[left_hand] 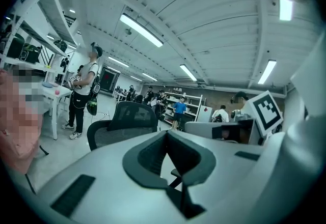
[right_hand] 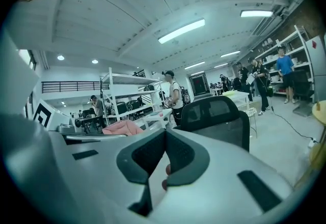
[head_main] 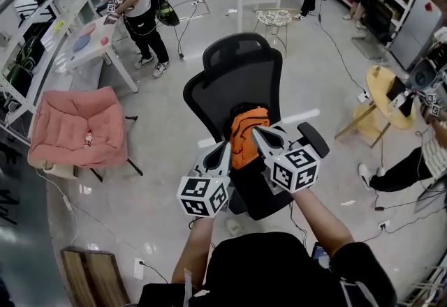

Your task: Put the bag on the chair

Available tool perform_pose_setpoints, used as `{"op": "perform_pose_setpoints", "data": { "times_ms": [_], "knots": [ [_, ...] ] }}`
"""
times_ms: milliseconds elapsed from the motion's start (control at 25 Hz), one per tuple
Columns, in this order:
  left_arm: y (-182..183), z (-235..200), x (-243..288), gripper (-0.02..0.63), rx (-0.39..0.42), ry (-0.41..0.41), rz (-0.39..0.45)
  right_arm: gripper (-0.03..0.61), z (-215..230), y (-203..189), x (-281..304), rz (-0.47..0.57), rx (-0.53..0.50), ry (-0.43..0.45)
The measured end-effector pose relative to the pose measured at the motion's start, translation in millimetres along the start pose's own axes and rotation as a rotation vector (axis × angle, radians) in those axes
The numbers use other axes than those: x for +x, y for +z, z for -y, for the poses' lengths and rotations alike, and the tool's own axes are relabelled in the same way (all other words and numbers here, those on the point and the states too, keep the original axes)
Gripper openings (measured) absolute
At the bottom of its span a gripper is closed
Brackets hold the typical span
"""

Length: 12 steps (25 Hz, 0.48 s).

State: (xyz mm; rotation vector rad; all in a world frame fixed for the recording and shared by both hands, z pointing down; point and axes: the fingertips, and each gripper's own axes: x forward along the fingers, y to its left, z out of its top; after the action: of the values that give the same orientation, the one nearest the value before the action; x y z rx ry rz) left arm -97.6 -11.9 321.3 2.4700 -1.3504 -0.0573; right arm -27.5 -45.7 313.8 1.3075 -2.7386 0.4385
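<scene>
Atop one chair (head_main: 241, 68) sits one bag (head_main: 247, 139); left gripper (head_main: 225, 148) and right gripper (head_main: 258, 132) jaws together.

The head view looks steeply down from above the person onto the black office chair (head_main: 241, 75), with the left hand-held gripper (head_main: 225, 148) and right hand-held gripper (head_main: 257, 132) close under the lens. Each gripper view rides low behind its own jaws, tilted up at the ceiling (left_hand: 153, 14) — the chair's backrest is near ahead. All three views share that chair.
</scene>
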Motion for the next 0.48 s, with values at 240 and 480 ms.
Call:
{"op": "perform_pose_setpoints", "data": {
  "times_ms": [240, 480],
  "knots": [
    [0.5, 32.9, 0.3, 0.011, 0.000, 0.044, 0.020, -0.005, 9.1, 6.8, -32.8, 0.020, 0.002, 0.021],
    [-6.5, 81.9, 1.1, 0.011, 0.000, 0.048, 0.033, -0.005, 21.0, 11.1, -81.0, 0.035, -0.012, 0.035]
  ]
}}
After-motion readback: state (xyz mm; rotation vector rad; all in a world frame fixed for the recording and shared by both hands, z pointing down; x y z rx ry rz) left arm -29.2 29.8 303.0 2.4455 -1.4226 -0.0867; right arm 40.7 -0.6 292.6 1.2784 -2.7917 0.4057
